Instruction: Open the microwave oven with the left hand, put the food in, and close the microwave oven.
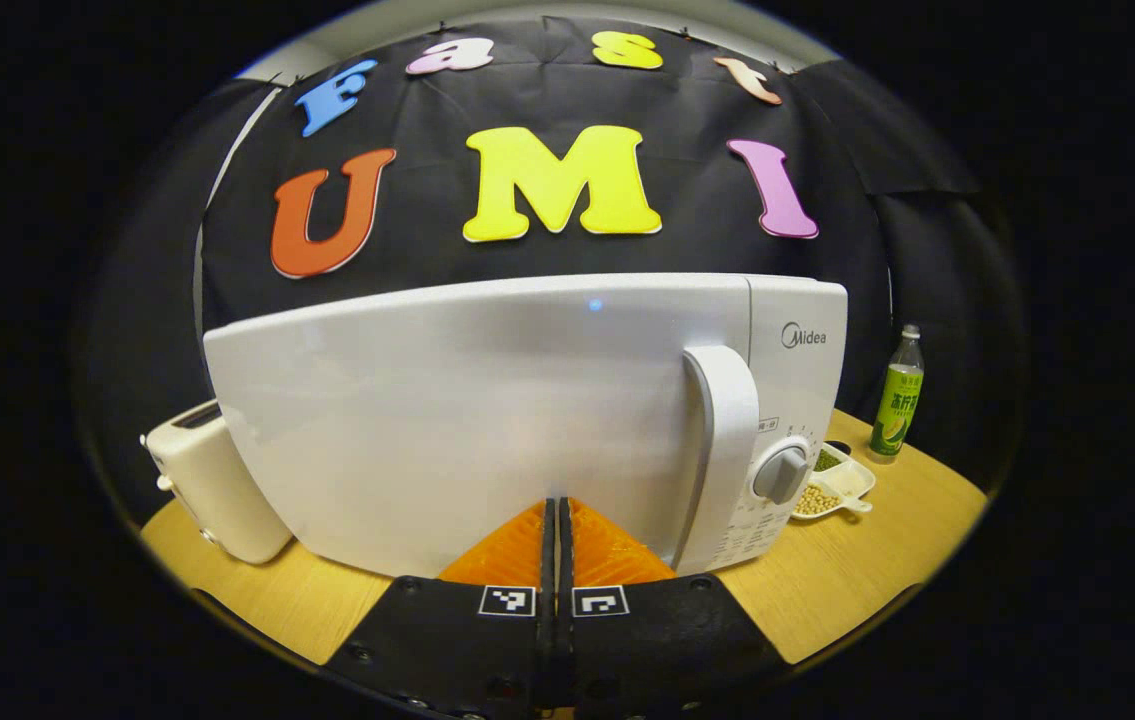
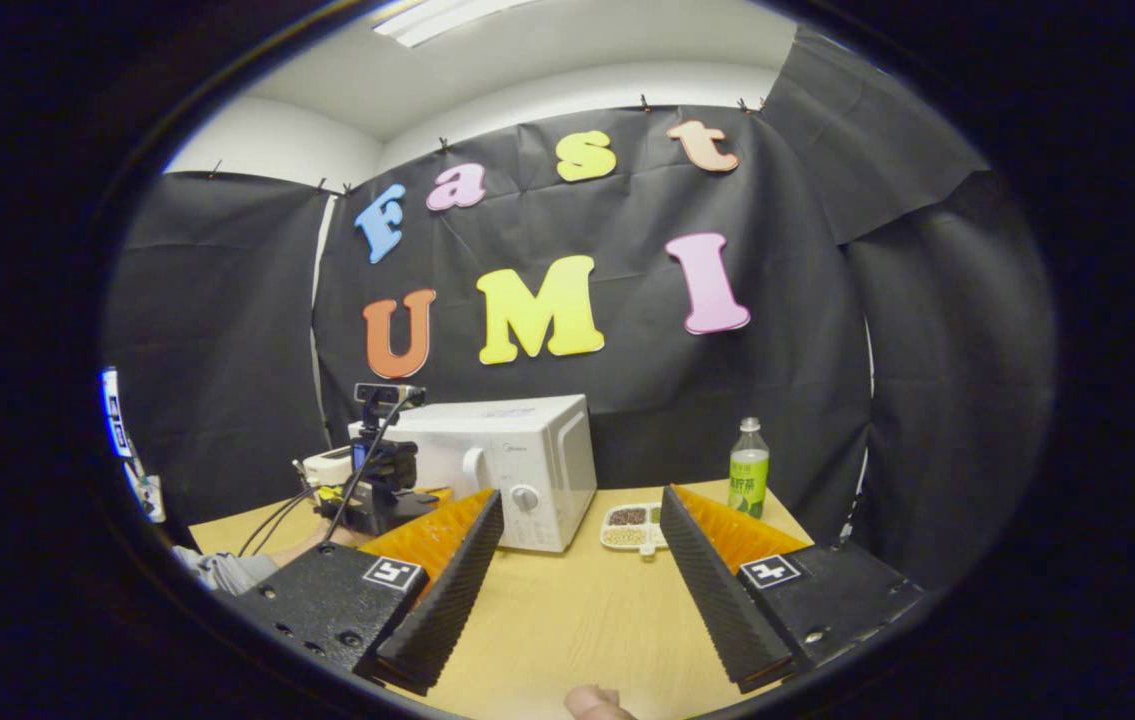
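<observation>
Microwave [image 1: 487, 420] door blocks ahead; bare table [image 2: 567, 620] stretch beside it.

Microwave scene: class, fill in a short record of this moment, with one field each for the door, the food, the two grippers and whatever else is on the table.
microwave door: closed, handle untouched
food tray: on the table, right of the microwave
left gripper: shut, empty, near the door
right gripper: open, empty, above the table
other items: green bottle, toaster
</observation>
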The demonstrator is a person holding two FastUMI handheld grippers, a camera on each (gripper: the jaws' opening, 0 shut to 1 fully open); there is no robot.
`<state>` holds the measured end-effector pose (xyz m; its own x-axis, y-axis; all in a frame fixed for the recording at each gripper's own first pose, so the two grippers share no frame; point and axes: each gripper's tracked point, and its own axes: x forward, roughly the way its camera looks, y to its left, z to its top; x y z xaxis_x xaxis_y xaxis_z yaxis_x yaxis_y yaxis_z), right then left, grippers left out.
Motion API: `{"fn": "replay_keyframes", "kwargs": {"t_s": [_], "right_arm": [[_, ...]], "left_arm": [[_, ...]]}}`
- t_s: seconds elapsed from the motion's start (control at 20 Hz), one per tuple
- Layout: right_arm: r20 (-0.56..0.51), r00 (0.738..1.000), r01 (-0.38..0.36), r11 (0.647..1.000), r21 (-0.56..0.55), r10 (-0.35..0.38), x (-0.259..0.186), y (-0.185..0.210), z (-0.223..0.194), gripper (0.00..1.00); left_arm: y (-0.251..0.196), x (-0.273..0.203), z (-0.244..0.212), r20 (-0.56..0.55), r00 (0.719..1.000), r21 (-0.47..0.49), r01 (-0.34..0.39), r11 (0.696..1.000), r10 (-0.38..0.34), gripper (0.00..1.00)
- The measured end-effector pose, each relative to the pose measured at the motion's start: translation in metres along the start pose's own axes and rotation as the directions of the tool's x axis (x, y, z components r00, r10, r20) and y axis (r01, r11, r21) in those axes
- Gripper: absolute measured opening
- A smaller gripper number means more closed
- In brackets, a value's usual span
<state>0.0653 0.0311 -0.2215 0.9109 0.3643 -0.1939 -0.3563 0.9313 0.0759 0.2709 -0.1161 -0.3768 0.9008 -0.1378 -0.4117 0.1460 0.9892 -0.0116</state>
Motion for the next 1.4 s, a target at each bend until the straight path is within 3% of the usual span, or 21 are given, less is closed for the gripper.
{"fn": "replay_keyframes", "kwargs": {"t_s": [0.15,0.2,0.25,0.3,0.35,0.4,0.45,0.5,0.55,0.6,0.65,0.75,1.15,1.4], "right_arm": [[-0.021,0.999,0.042,0.999,0.015,-0.042,-0.009,-0.003,-0.005,0.91],[-0.032,0.998,0.05,0.999,0.019,-0.049,-0.013,-0.001,-0.008,1.0],[-0.041,0.998,0.055,0.998,0.023,-0.054,-0.016,0.001,-0.009,1.0],[-0.051,0.997,0.062,0.998,0.024,-0.06,-0.019,0.001,-0.011,1.0],[-0.057,0.996,0.069,0.997,0.024,-0.067,-0.023,0.003,-0.011,0.9],[-0.058,0.996,0.073,0.997,0.019,-0.071,-0.027,0.006,-0.01,1.0],[-0.056,0.996,0.077,0.997,0.01,-0.076,-0.032,0.007,-0.009,1.0],[-0.05,0.995,0.082,0.997,-0.004,-0.082,-0.037,0.008,-0.007,1.0],[-0.046,0.994,0.093,0.996,-0.015,-0.094,-0.043,0.007,-0.004,1.0],[-0.041,0.993,0.107,0.994,-0.023,-0.107,-0.048,0.006,-0.002,0.91],[-0.035,0.992,0.119,0.993,-0.023,-0.119,-0.053,0.005,0.002,1.0],[-0.024,0.991,0.132,0.991,-0.012,-0.132,-0.065,0.006,0.01,1.0],[0.031,0.979,0.199,0.98,0.026,-0.2,-0.117,0.014,0.066,1.0],[0.081,0.982,0.169,0.986,0.009,-0.17,-0.147,0.044,0.1,1.0]], "left_arm": [[-0.001,-0.031,0.004,-0.003,1.0,0.024,-0.014,1.0,0.014,0.0],[-0.004,-0.045,0.005,-0.002,1.0,0.032,-0.016,0.999,0.016,0.0],[-0.007,-0.057,0.006,-0.003,1.0,0.039,-0.011,0.999,0.011,0.0],[-0.01,-0.072,0.009,-0.001,1.0,0.041,-0.009,0.999,0.009,0.07],[-0.012,-0.086,0.011,0.005,1.0,0.044,-0.009,0.999,0.009,0.24],[-0.015,-0.101,0.014,0.011,1.0,0.052,-0.007,0.999,0.006,0.75],[-0.015,-0.115,0.018,0.017,1.0,0.064,-0.014,0.998,0.013,0.79],[-0.014,-0.129,0.021,0.024,0.999,0.07,-0.024,0.997,0.022,0.95],[-0.015,-0.143,0.024,0.024,0.999,0.065,-0.025,0.998,0.024,0.97],[-0.016,-0.159,0.026,0.019,0.999,0.047,-0.026,0.999,0.025,0.96],[-0.014,-0.174,0.029,0.018,0.999,0.024,-0.032,0.999,0.032,0.96],[-0.012,-0.205,0.037,0.018,0.999,-0.013,-0.036,0.999,0.037,0.96],[0.011,-0.331,0.099,0.127,0.989,0.017,-0.079,0.997,0.076,0.96],[0.032,-0.397,0.125,0.191,0.975,-0.03,-0.112,0.993,0.115,0.96]]}}
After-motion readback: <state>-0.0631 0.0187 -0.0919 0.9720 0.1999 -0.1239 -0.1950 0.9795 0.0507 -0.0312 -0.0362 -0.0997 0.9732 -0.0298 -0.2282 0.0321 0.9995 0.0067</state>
